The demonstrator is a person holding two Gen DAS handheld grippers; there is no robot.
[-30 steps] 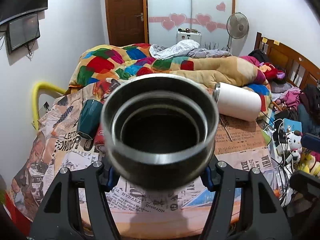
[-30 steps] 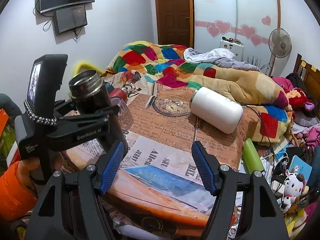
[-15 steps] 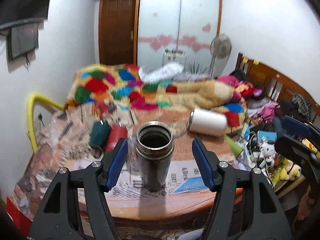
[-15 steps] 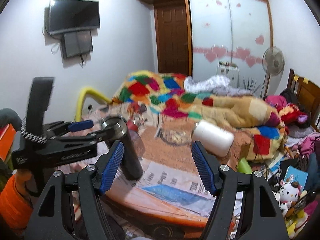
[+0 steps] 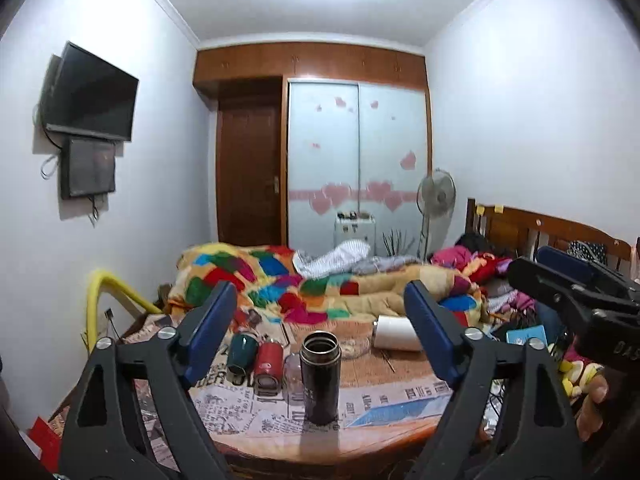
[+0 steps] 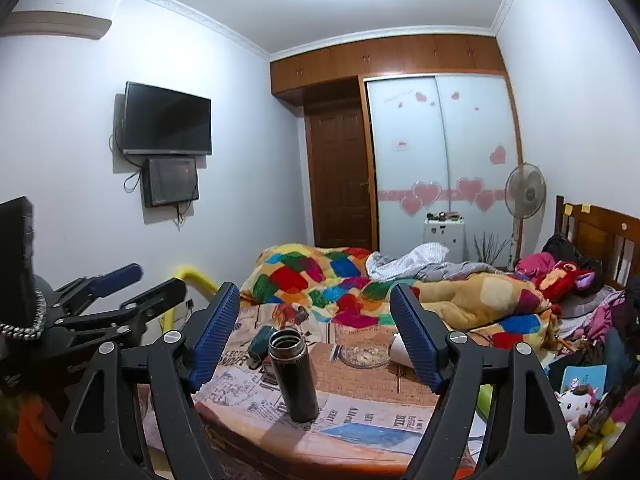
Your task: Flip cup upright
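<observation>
A dark steel cup [image 5: 320, 376] stands upright, mouth up, on the newspaper-covered table [image 5: 384, 436]; it also shows in the right wrist view [image 6: 294, 374]. My left gripper [image 5: 320, 332] is open and empty, drawn back from the cup and raised above the table. My right gripper [image 6: 316, 338] is open and empty, back from the table. The left gripper also shows at the left of the right wrist view [image 6: 132, 284], and the right gripper at the right of the left wrist view [image 5: 560, 276].
A green cup [image 5: 241, 350], a red cup [image 5: 268, 362] and a white cup [image 5: 396, 332] lie on their sides behind the dark cup. A glass dish [image 6: 364, 354] sits mid-table. A bed with a colourful quilt [image 6: 320, 280] lies beyond.
My left gripper let go of the dark cup, which now stands upright on the table. Both grippers have pulled back and tilted up.
</observation>
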